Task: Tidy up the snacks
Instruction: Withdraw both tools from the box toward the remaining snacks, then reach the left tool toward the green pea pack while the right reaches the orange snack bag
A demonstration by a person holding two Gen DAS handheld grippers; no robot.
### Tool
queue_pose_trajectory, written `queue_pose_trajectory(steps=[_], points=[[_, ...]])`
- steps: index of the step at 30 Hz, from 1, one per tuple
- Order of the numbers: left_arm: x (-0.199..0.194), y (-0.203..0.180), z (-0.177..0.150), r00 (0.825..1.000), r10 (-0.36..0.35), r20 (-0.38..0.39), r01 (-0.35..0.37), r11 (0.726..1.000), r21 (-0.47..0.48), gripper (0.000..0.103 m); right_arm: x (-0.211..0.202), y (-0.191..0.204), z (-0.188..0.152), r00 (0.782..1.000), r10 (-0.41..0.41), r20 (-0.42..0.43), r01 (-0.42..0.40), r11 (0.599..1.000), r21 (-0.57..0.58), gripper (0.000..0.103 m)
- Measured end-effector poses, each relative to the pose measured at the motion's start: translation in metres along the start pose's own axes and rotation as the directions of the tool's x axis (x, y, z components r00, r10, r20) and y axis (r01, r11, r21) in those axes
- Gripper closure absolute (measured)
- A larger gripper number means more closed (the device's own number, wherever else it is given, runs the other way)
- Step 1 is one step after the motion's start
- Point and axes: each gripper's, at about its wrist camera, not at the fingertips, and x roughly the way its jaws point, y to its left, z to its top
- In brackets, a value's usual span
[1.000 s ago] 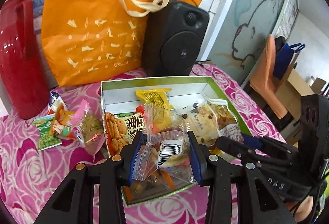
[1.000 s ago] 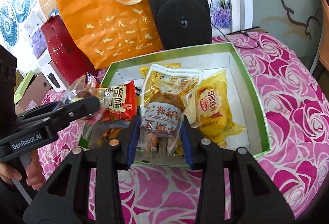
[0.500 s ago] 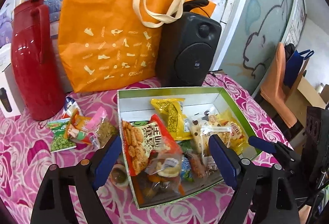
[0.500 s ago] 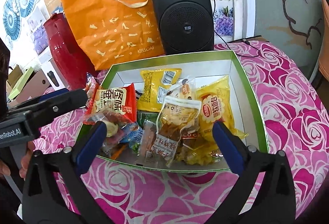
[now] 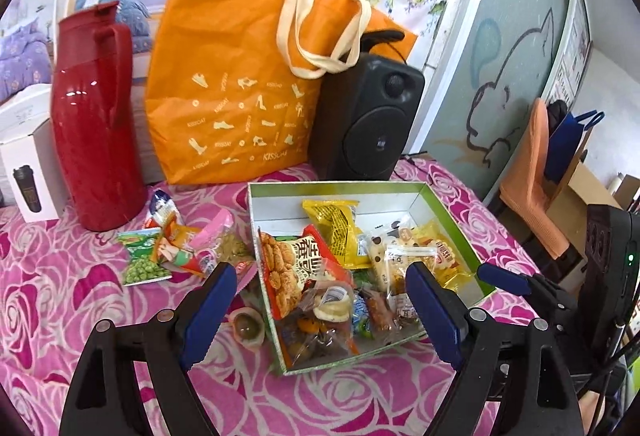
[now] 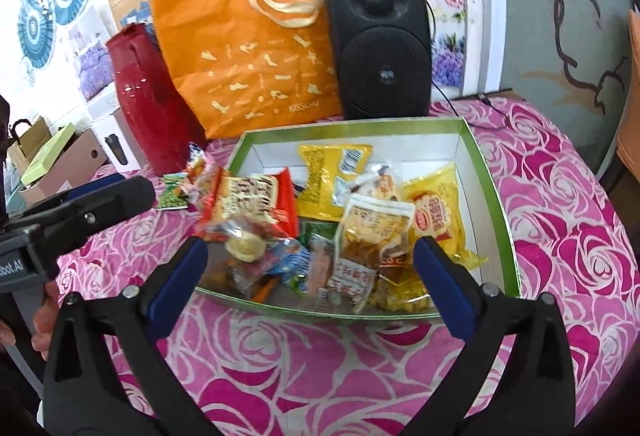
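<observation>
Holding both grippers wide open and empty, your left gripper [image 5: 316, 310] and right gripper [image 6: 310, 282] hover just before the snack-filled box [image 6: 490, 172].

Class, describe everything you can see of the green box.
The box is a shallow open rectangle, apparently cardboard, green outside and along its rim, white inside. It lies flat on the rose-patterned cloth, before the speaker, heaped with snack packets. No lid shows. Both open grippers are near it, not touching.

Bright, even daylight is filling both views — fisheye edges are bending into black corners, the right slightly blurring.
</observation>
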Motion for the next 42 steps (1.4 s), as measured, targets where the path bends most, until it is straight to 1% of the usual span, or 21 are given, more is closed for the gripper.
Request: queue_pose_trajectory(steps=[5, 11, 15, 20, 24, 29, 32, 36, 41, 42], points=[[-0.018, 0.014, -0.005, 0.999, 0.030, 0.021, -0.030, 1.000, -0.003, 0.015, -0.002, 0.025, 0.006, 1.000, 0.014, 0.012, -0.014, 0.999, -0.043, 0.001], [-0.039, 0.051, -0.014, 0.997, 0.070, 0.042, -0.067, 0.995, -0.070, 0.015, 0.009, 0.062, 0.009, 0.999, 0.052, -0.002, -0.052, 0.994, -0.098, 0.001], [-0.058, 0.082, -0.021, 0.990, 0.118, 0.072, -0.110, 0.988, -0.111, 0.015, 0.019, 0.086, 0.010, 0.997, 0.071, -0.016, -0.073, 0.987, -0.141, 0.001], [-0.075, 0.126, -0.027, 0.976, 0.199, 0.084, -0.182, 0.967, -0.178, 0.015, 0.037, 0.115, 0.012, 0.994, 0.098, -0.043, -0.104, 0.978, -0.182, 0.001], [-0.078, 0.158, -0.037, 0.968, 0.242, 0.063, -0.221, 0.947, -0.233, 0.015, 0.057, 0.138, 0.013, 0.991, 0.112, -0.072, -0.126, 0.968, -0.219, 0.001], [-0.070, 0.184, -0.047, 0.965, 0.259, 0.030, -0.243, 0.934, -0.263, 0.015, 0.086, 0.154, 0.017, 0.985, 0.126, -0.118, -0.151, 0.960, -0.236, 0.001], [-0.061, 0.193, -0.051, 0.968, 0.252, 0.014, -0.239, 0.932, -0.272, 0.015, 0.109, 0.159, 0.024, 0.977, 0.145, -0.155, -0.178, 0.959, -0.220, 0.001], [-0.050, 0.203, -0.054, 0.970, 0.242, -0.003, -0.233, 0.934, -0.270, 0.015, 0.137, 0.170, 0.033, 0.969, 0.150, -0.196, -0.194, 0.955, -0.225, 0.001], [-0.041, 0.217, -0.059, 0.973, 0.231, -0.023, -0.228, 0.935, -0.273, 0.015, 0.180, 0.190, 0.043, 0.963, 0.118, -0.241, -0.182, 0.948, -0.261, 0.001], [-0.040, 0.221, -0.060, 0.973, 0.230, -0.027, -0.229, 0.933, -0.276, 0.015, 0.191, 0.194, 0.044, 0.962, 0.104, -0.251, -0.174, 0.947, -0.272, 0.003]])
